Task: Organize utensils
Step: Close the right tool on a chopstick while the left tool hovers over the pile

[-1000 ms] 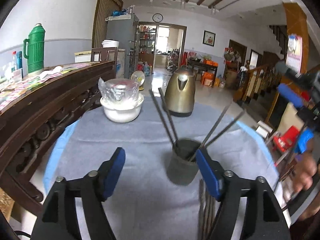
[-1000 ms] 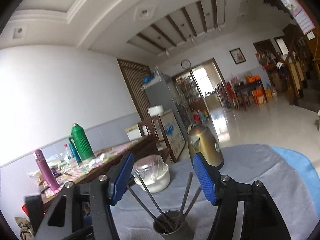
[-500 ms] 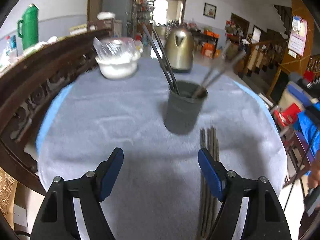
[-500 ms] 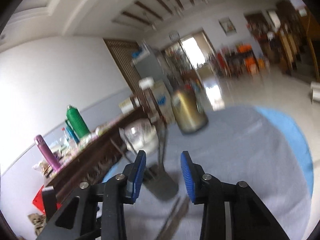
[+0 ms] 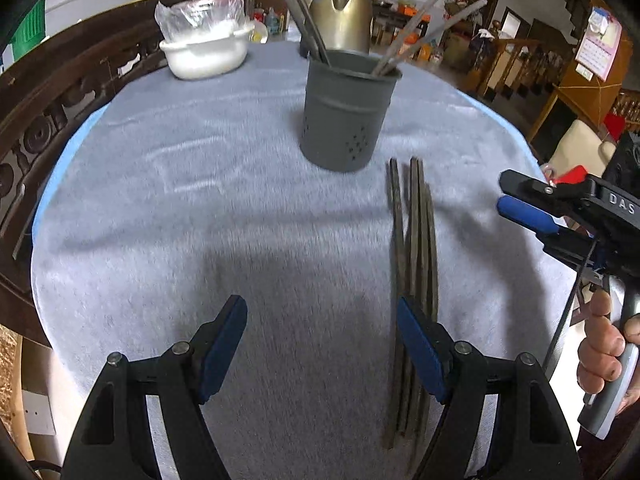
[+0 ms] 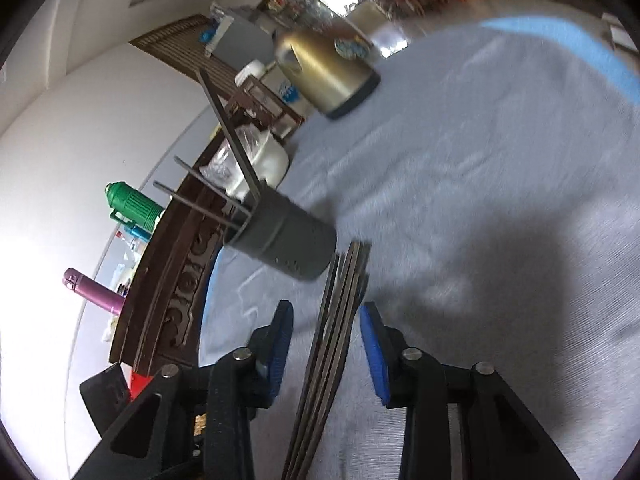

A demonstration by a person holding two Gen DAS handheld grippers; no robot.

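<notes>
A grey perforated utensil holder [image 5: 348,116] stands on the grey cloth with several chopsticks leaning out of it. In front of it lies a bundle of dark chopsticks [image 5: 416,240]. My left gripper [image 5: 322,320] hangs open over the cloth with nothing between its fingers; its right finger sits above the near part of the bundle. In the right wrist view, my right gripper [image 6: 326,316] straddles the chopsticks [image 6: 340,300]. Its jaws are closing, and a gap shows on each side of the bundle. The holder [image 6: 292,240] is just beyond. The right gripper [image 5: 520,204] also shows at the right of the left wrist view.
A gold kettle [image 5: 340,8] and a white bowl with a plastic bag [image 5: 204,52] stand at the table's far side. A dark carved wooden rail [image 5: 60,92] runs along the left. A hand [image 5: 600,352] holds the right gripper's handle past the table's right edge.
Both grippers have dropped toward the table and tipped downward. The right gripper has rolled, its jaws have narrowed, and the chopstick bundle now lies between them.
</notes>
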